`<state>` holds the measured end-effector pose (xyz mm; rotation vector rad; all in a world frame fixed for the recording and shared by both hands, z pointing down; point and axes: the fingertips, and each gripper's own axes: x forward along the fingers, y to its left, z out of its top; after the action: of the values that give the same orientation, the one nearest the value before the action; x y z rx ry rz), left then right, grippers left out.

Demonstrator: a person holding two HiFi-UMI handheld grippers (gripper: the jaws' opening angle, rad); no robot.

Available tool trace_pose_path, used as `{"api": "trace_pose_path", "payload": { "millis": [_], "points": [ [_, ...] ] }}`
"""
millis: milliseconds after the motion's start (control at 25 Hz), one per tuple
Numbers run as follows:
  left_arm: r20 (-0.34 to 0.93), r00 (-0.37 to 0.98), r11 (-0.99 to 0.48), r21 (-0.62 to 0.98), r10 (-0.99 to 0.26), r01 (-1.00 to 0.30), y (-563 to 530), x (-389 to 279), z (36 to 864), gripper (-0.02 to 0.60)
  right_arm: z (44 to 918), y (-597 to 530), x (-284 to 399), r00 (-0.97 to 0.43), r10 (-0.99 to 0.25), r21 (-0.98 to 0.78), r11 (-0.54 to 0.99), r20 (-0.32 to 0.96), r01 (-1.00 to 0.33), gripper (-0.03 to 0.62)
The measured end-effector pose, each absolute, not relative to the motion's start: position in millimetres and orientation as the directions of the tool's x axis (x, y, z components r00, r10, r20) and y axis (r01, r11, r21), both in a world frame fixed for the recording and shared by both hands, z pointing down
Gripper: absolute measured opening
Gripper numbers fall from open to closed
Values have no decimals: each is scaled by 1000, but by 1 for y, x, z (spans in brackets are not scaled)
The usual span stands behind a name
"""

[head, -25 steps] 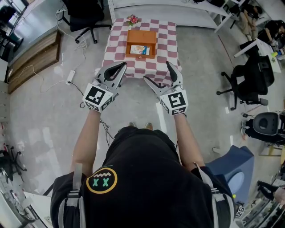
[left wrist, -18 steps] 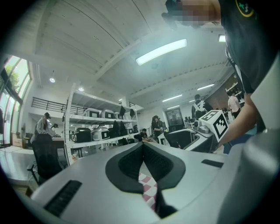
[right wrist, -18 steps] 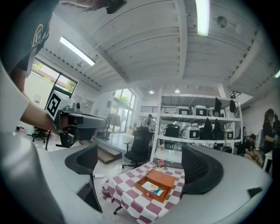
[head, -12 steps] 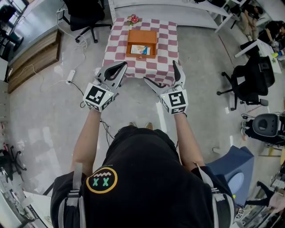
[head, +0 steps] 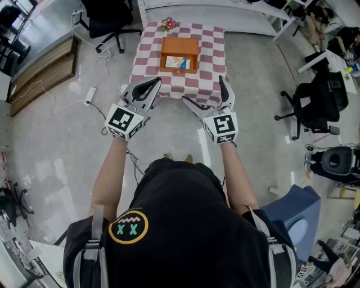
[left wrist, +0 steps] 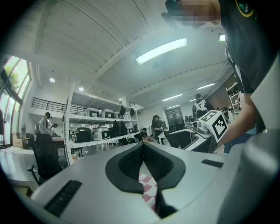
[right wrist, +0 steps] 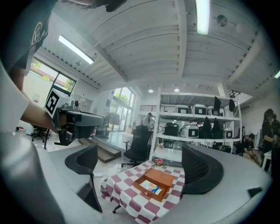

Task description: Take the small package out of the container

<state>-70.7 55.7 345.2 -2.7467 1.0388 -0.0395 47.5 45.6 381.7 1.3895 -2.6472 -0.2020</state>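
1. Your left gripper (head: 153, 82) has its jaws together, the pads meeting at the tips with nothing clamped. You hold it level, short of the table's near edge. I judge it to be parked in reserve.
2. Your right gripper (head: 203, 89) has its jaws wide apart. They have just been opening, and nothing lies between them. The right gripper view frames the container (right wrist: 162, 176) between the two pads, which suggests you are lining up a reach with this hand.
3. The small package (head: 175, 62) lies flat in the near half of the open wooden container (head: 180, 45). It is well apart from both grippers and untouched, so the task appears to be at its approach stage.
4. The container sits near the middle of a small table (head: 147, 63). A flower ornament (head: 167, 24) stands at the far edge, apart from the container.
5. The table is covered by a red-and-white checked cloth that hangs over the edges. In my judgement a dragged jaw could pull it and shift the container.
6. The floor is bare grey, with a power strip (head: 90, 97) and loose cables to your left.
7. An office chair (head: 109, 17) stands beyond the table, and a low wooden platform (head: 42, 70) lies further left.
8. The right gripper view also shows shelving (right wrist: 197, 127) loaded with appliances.
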Motion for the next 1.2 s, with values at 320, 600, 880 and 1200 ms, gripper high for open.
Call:
{"api": "trace_pose_path", "payload": {
  "millis": [320,600,880,1200],
  "points": [
    [-43,749,-727,-213,-661,-653,54,-62,341,17,377,43,54,-574,-817,192,574,60,-796,595],
    [-43,747,-724,-218,-663,-655,52,-45,338,17,377,41,68,-579,-813,199,578,56,-792,595],
    [-40,735,-711,-223,-677,-667,59,-20,336,17,375,45,87,-600,-799,195,596,47,-779,595],
    [-14,714,-695,-219,-700,-685,66,-4,344,17,380,45,108,-614,-788,192,611,50,-768,595]
  ]
}}
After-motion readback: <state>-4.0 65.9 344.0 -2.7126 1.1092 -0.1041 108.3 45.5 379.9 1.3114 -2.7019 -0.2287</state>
